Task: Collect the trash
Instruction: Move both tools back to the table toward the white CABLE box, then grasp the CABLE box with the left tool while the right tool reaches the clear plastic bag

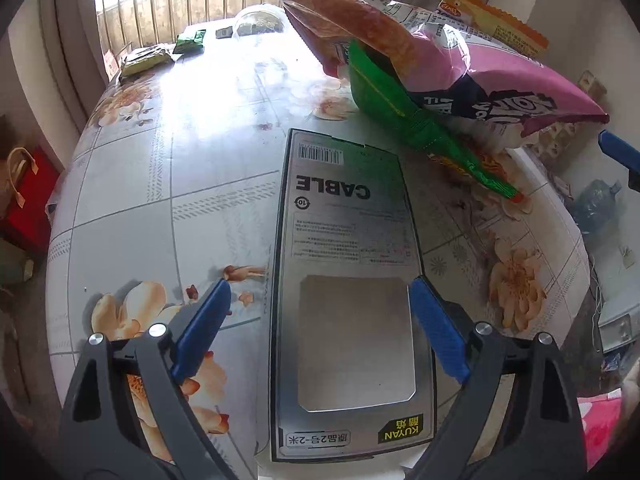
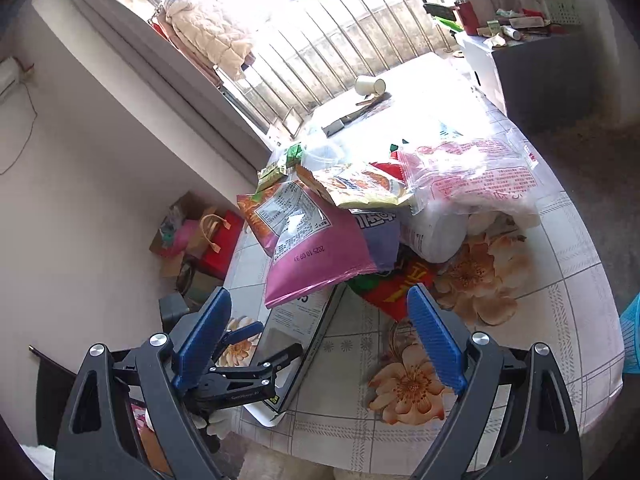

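Over cable box (image 1: 352, 280) – left gripper (image 1: 320, 320) jaws apart; right gripper (image 2: 320, 332) jaws apart – empty.

The left wrist view looked steeply down, close over a silver cable package (image 1: 352, 280) on the floral table (image 1: 160, 200), a wrapper pile (image 1: 440, 80) at one o'clock. The right wrist view sat farther back, tilted gently toward the window (image 2: 320, 32). Both shared package (image 2: 296, 328), pile (image 2: 340, 220) and table (image 2: 540, 300).
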{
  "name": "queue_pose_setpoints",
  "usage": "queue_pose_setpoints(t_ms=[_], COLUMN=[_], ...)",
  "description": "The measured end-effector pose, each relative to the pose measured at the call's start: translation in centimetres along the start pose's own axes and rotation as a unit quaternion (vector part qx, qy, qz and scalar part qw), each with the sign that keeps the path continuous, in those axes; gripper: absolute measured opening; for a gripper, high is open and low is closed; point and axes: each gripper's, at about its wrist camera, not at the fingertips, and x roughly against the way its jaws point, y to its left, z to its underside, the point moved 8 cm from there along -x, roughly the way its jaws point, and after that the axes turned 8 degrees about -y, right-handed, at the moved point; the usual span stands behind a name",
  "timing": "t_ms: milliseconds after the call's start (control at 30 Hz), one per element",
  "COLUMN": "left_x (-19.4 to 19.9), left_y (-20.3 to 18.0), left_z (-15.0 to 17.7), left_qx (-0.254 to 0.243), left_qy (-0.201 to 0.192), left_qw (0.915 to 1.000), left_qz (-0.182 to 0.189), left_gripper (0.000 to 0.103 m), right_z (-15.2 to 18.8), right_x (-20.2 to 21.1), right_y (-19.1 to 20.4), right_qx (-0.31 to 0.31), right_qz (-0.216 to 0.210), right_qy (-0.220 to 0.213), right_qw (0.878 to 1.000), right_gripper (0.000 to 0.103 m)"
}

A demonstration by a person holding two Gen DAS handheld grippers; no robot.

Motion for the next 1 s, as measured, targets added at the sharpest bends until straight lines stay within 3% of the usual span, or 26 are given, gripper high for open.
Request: queue_pose_setpoints(t_ms=[100, 167, 333, 567, 667, 867, 1000], left_x=[0.3, 0.5, 0.7, 1.3, 1.0, 0.8, 0.3], left_y=[0.2, 0.2, 0.4, -0.1, -0.5, -0.9, -1.1], left_z=[-0.3, -0.3, -0.1, 0.6, 1.3, 1.2, 1.2], left_qx=[-0.011, -0.007, 0.009, 0.013, 0.008, 0.006, 0.012], left_qy=[-0.008, -0.005, -0.005, -0.004, 0.007, 0.004, 0.015], left_qw=[0.9998, 0.9999, 0.9999, 0.9995, 0.9995, 0.9996, 0.9993], left_qz=[-0.013, -0.006, 0.011, 0.027, 0.028, 0.029, 0.034], left_gripper=[0.087, 0.087, 0.087, 0.087, 0.087, 0.088, 0.088], right_z=[-0.1, -0.2, -1.7, -3.6, -4.1, -2.5, -1.6], right_x=[-1.4, -1.7, -1.6, 0.4, 1.9, 1.4, -1.0], right_y=[-1.1, -1.5, 0.2, 0.9, -0.7, -5.2, -6.9], right_qx=[-0.077, -0.079, 0.025, 0.133, 0.194, 0.322, 0.409], right_qz=[-0.031, -0.014, 0.042, 0.118, 0.178, 0.296, 0.355], right_qy=[0.011, 0.000, -0.025, -0.073, -0.088, -0.060, -0.051], right_qw=[0.997, 0.997, 0.998, 0.981, 0.961, 0.897, 0.839], right_gripper=[0.087, 0.087, 0.087, 0.087, 0.087, 0.081, 0.074])
